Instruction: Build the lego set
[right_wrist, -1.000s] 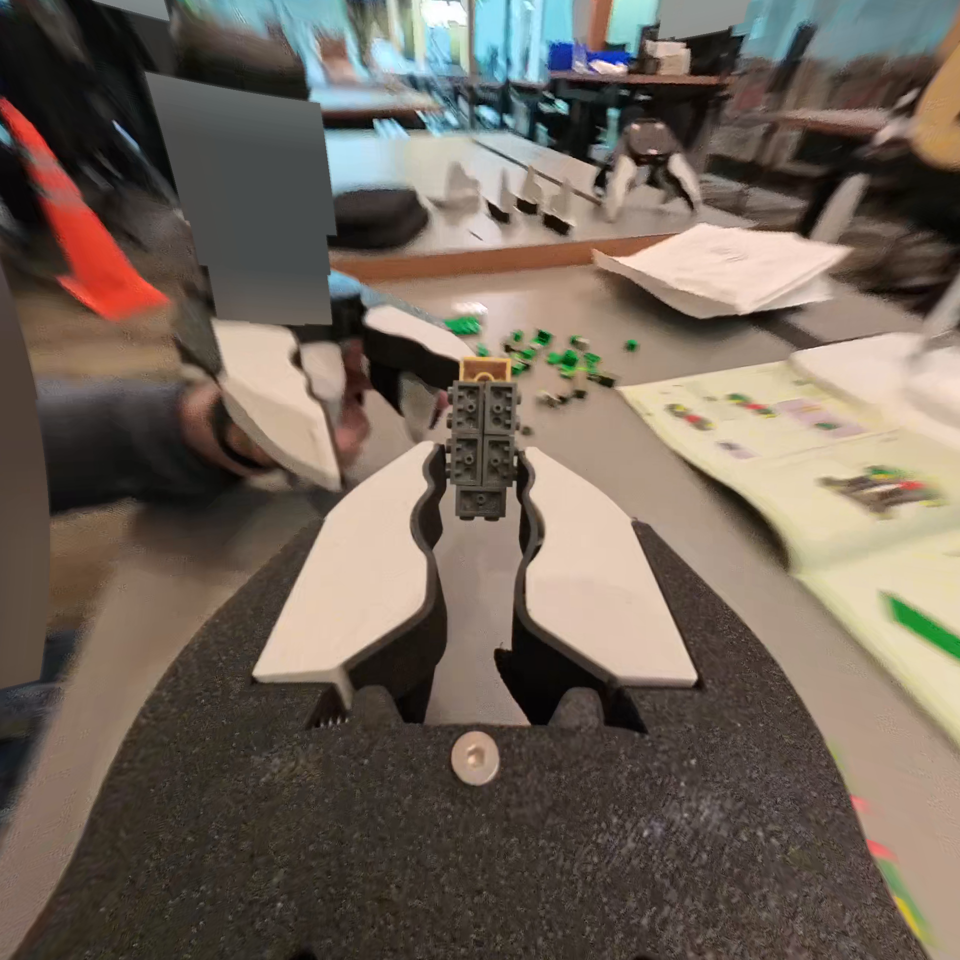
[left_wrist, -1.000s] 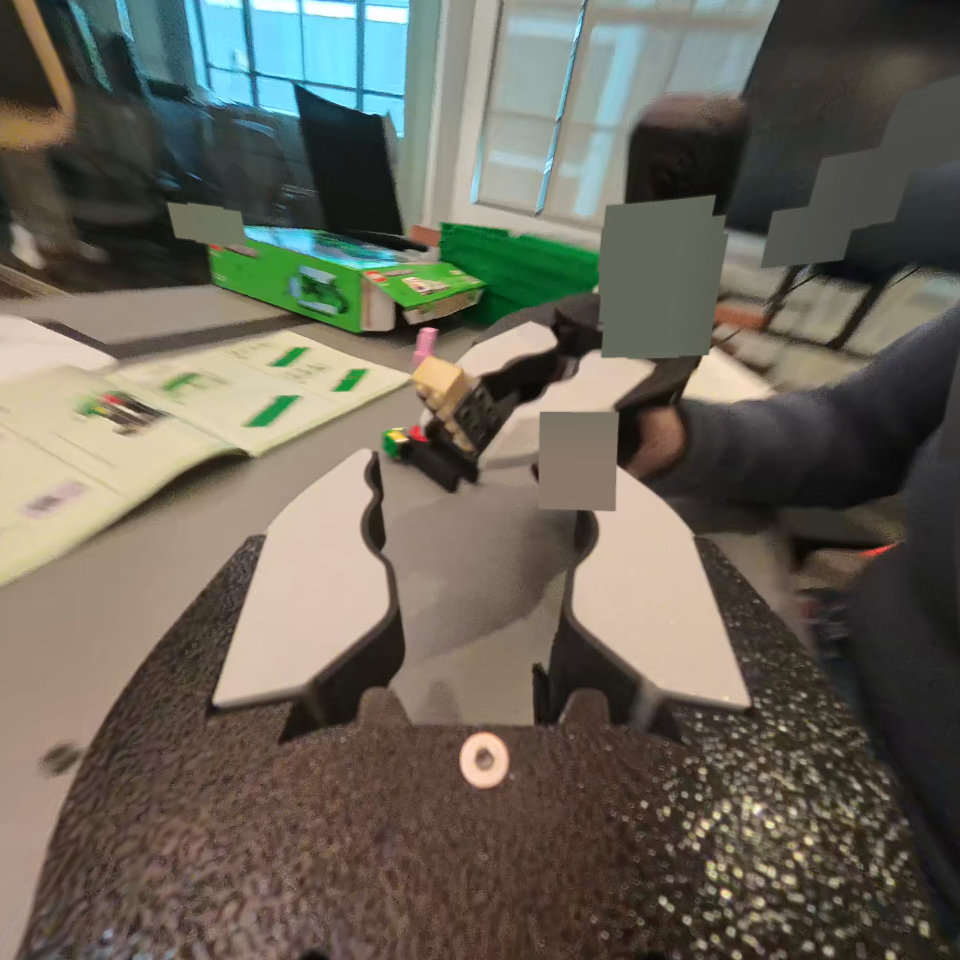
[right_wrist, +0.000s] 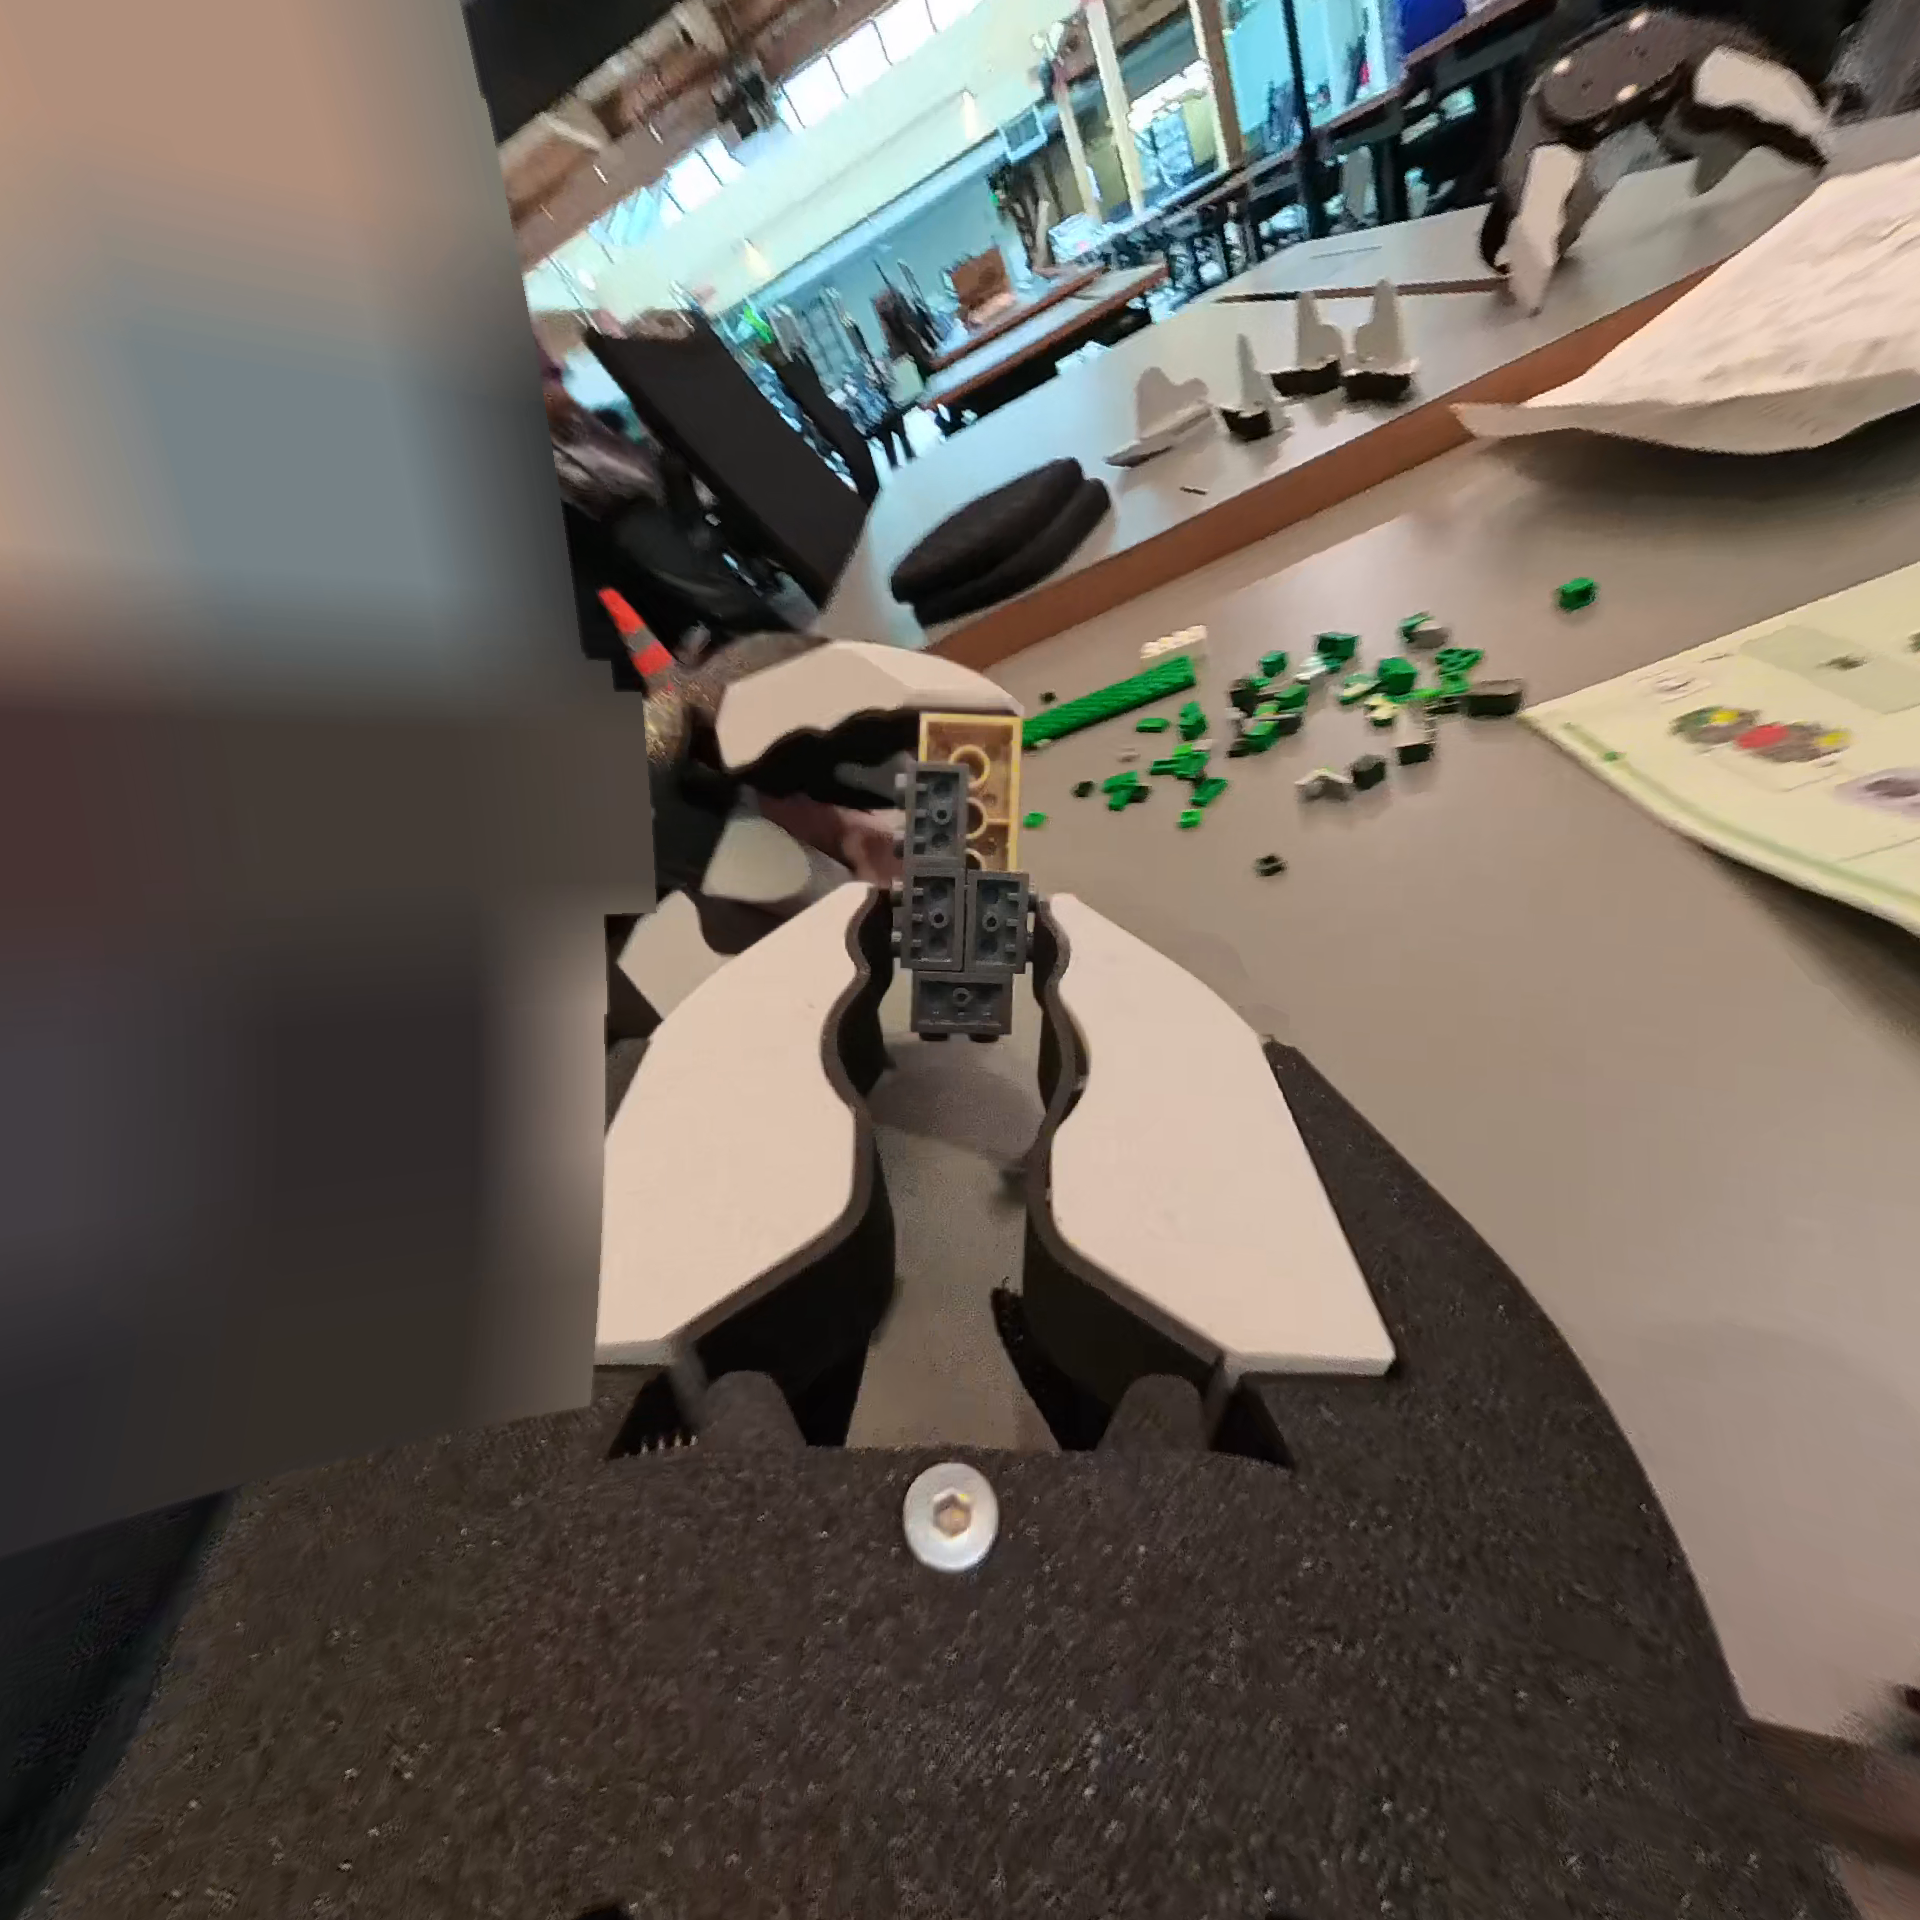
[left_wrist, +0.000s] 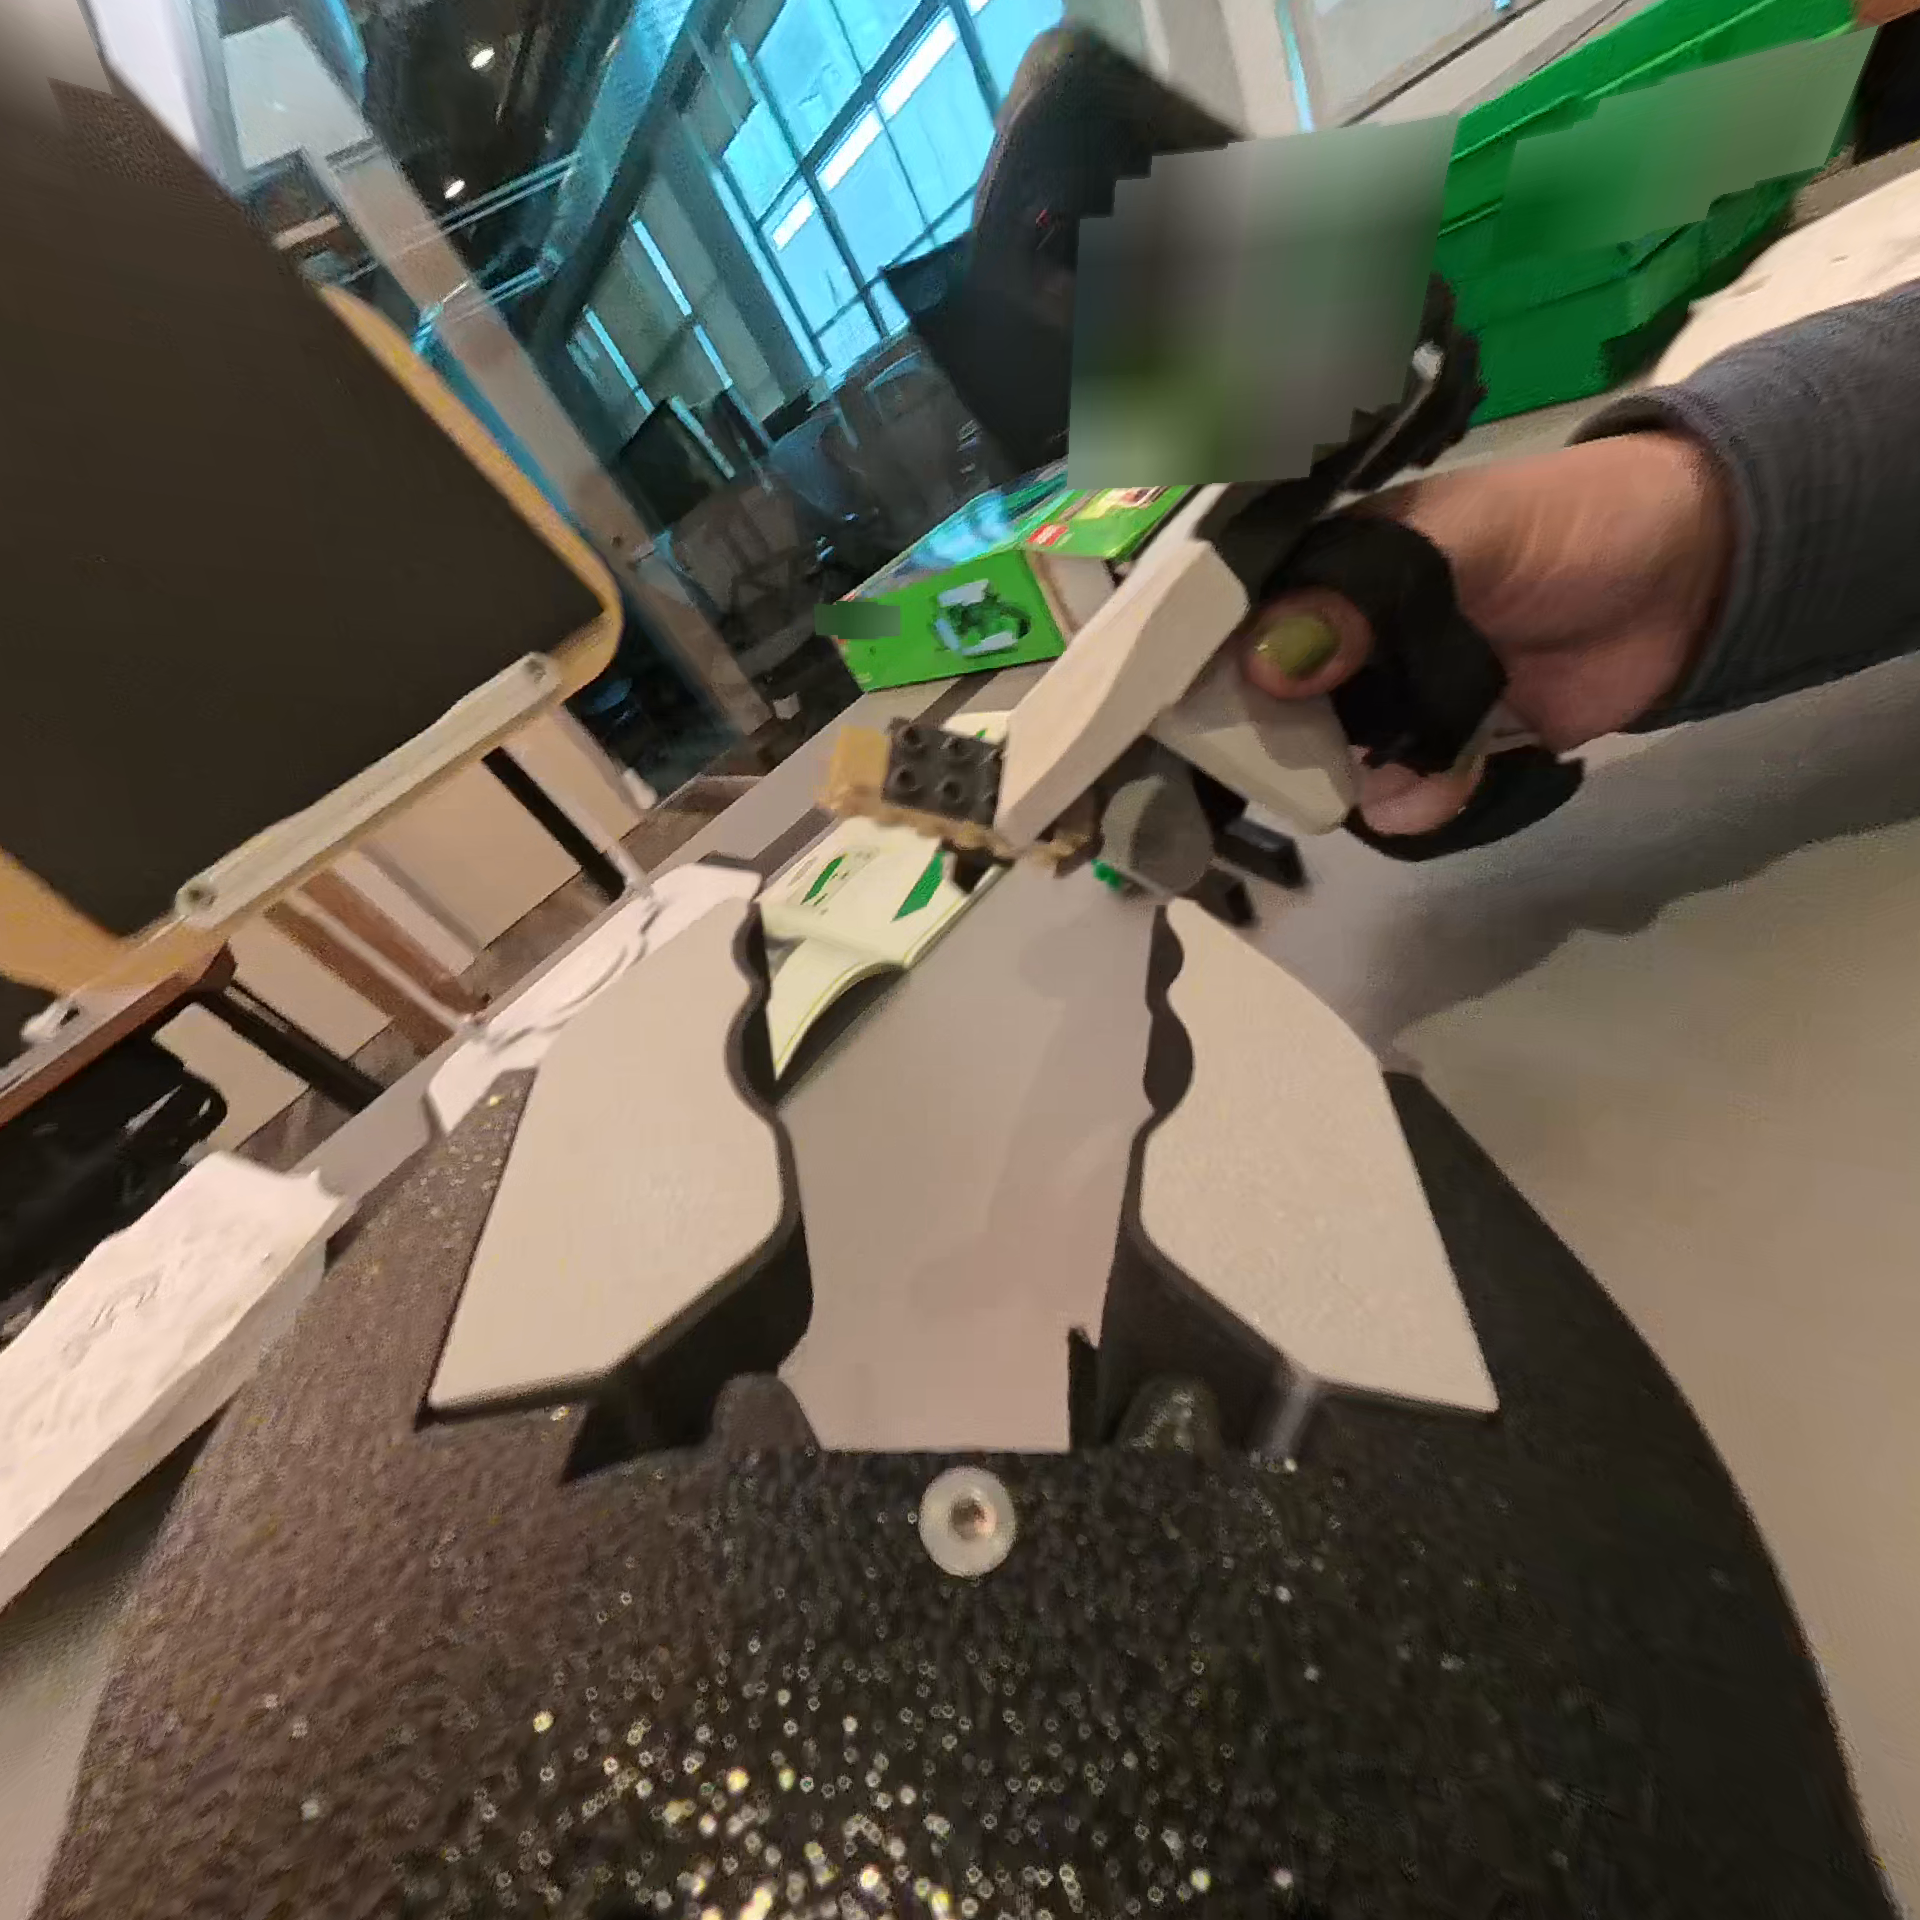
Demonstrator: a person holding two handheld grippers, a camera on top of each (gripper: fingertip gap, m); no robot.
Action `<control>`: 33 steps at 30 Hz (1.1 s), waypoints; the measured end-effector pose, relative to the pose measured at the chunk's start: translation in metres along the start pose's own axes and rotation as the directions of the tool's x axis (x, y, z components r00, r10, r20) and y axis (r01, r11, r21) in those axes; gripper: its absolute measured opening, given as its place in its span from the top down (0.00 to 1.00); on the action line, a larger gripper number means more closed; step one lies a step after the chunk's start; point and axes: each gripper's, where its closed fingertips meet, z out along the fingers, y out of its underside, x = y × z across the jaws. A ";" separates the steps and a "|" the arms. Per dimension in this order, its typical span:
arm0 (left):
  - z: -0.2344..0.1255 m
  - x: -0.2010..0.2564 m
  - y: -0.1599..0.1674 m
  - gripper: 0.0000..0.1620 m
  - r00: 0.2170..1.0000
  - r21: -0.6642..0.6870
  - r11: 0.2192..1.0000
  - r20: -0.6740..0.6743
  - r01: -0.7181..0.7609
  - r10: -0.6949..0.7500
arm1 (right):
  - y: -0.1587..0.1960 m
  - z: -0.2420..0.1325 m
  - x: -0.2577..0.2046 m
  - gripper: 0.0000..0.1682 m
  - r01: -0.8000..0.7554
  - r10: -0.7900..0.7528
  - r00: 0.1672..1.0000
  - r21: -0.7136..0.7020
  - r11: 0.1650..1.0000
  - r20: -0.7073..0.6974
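Note:
My right gripper [right_wrist: 961,916] is shut on a small lego assembly [right_wrist: 961,1000] of dark grey bricks with a tan brick behind them, held above the grey table [right_wrist: 1455,1091]. In the left wrist view the same assembly [left_wrist: 935,771] sticks out from the right gripper's white fingers [left_wrist: 1101,707], which a hand [left_wrist: 1538,613] holds. My left gripper [left_wrist: 961,925] is open and empty, just below and in front of that assembly. Its white fingers [right_wrist: 842,691] show right behind the assembly in the right wrist view.
Loose green bricks [right_wrist: 1340,696] and a long green plate [right_wrist: 1112,696] lie on the table beyond the assembly. An open instruction booklet [right_wrist: 1766,769] lies at the right and also shows in the left wrist view [left_wrist: 862,914]. A green lego box [left_wrist: 956,623] stands farther back.
Both grippers have tilted and lifted. The right gripper still holds the assembly, now raised off the table and closer to the open left gripper.

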 end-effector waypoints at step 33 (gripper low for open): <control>-0.019 -0.005 0.015 0.74 0.700 -0.033 0.785 -0.430 0.619 -0.570 | 0.012 0.032 0.020 0.85 0.927 -0.963 0.103 -0.327 0.184 -0.249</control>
